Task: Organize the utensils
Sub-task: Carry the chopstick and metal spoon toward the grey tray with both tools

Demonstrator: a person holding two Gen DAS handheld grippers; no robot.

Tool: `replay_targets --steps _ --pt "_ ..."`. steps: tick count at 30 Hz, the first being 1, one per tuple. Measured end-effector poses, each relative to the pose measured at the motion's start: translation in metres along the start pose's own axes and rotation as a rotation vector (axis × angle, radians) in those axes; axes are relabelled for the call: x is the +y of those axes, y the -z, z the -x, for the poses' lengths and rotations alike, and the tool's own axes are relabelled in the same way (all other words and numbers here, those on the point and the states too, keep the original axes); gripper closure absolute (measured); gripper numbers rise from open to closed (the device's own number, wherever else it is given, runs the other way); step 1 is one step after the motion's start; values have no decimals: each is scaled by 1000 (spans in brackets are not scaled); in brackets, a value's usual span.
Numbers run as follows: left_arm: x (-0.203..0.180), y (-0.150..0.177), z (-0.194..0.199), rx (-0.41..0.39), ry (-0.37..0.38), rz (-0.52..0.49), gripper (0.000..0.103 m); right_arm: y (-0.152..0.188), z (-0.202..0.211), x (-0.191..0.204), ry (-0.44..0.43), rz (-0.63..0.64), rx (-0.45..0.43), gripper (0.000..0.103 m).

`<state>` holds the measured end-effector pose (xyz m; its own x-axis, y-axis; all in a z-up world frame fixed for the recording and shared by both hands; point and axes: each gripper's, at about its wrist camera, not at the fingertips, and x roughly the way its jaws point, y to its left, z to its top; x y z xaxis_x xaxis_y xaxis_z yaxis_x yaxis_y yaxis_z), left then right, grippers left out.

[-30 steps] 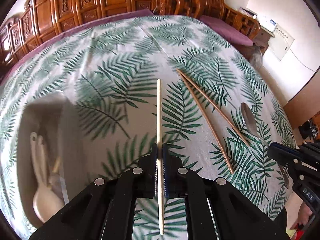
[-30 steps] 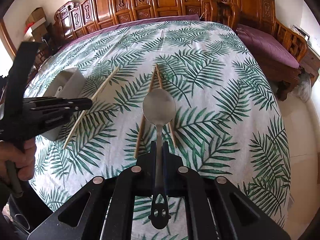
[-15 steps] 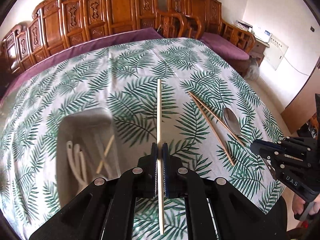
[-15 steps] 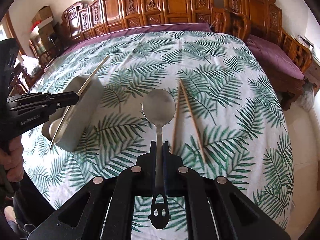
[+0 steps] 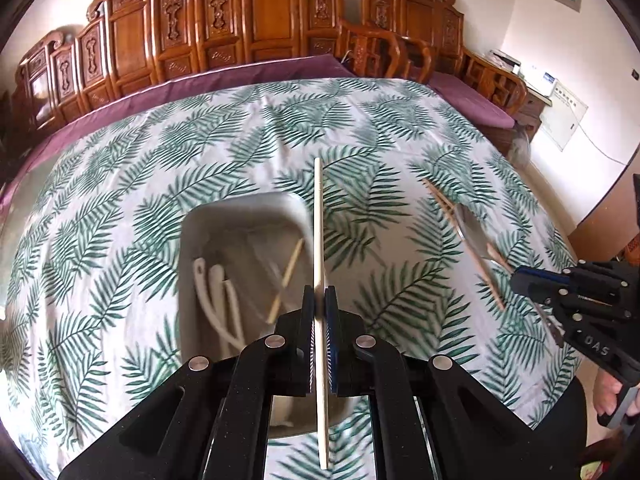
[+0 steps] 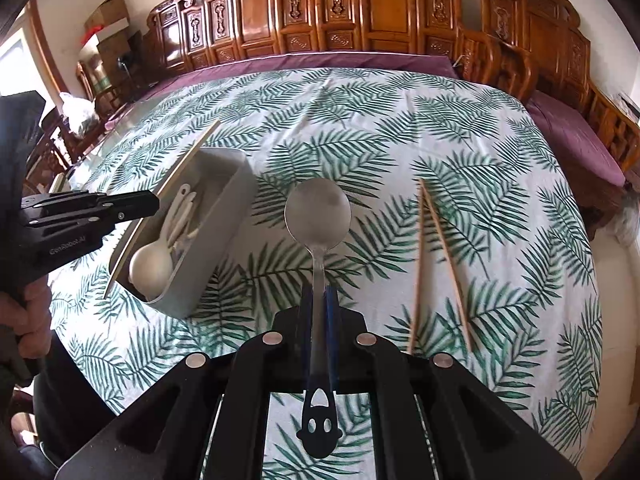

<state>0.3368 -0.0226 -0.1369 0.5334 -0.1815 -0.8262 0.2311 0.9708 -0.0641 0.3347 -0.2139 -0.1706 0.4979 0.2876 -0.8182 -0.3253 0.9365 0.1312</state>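
Observation:
My left gripper [image 5: 319, 300] is shut on a pale chopstick [image 5: 319, 216] and holds it above the right edge of the grey utensil box [image 5: 240, 208]. The box holds white spoons [image 5: 218, 300] and one chopstick [image 5: 290, 270]. My right gripper [image 6: 320, 300] is shut on a metal spoon [image 6: 318, 212], held above the tablecloth to the right of the box [image 6: 224, 216]. Two brown chopsticks [image 6: 436, 256] lie on the cloth to the right of the spoon; they also show in the left wrist view [image 5: 464, 240].
The table has a green fern-leaf cloth [image 6: 360, 128]. Carved wooden chairs [image 5: 260, 28] ring its far side, with a purple cushion [image 6: 576, 148] at the right. The right gripper shows at the right of the left wrist view [image 5: 520, 280].
Both grippers have moved left toward the box. The box now lies under the left gripper's chopstick, and the spoon has left the two brown chopsticks behind to its right.

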Motion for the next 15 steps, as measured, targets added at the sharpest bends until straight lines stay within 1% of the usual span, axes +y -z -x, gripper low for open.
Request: replay_targets --steps 7,15 --pt "28 5 -7 21 -16 31 99 -11 -6 25 -23 32 4 95" --pt "43 0 -17 26 -22 44 99 -23 -9 49 -47 59 0 95"
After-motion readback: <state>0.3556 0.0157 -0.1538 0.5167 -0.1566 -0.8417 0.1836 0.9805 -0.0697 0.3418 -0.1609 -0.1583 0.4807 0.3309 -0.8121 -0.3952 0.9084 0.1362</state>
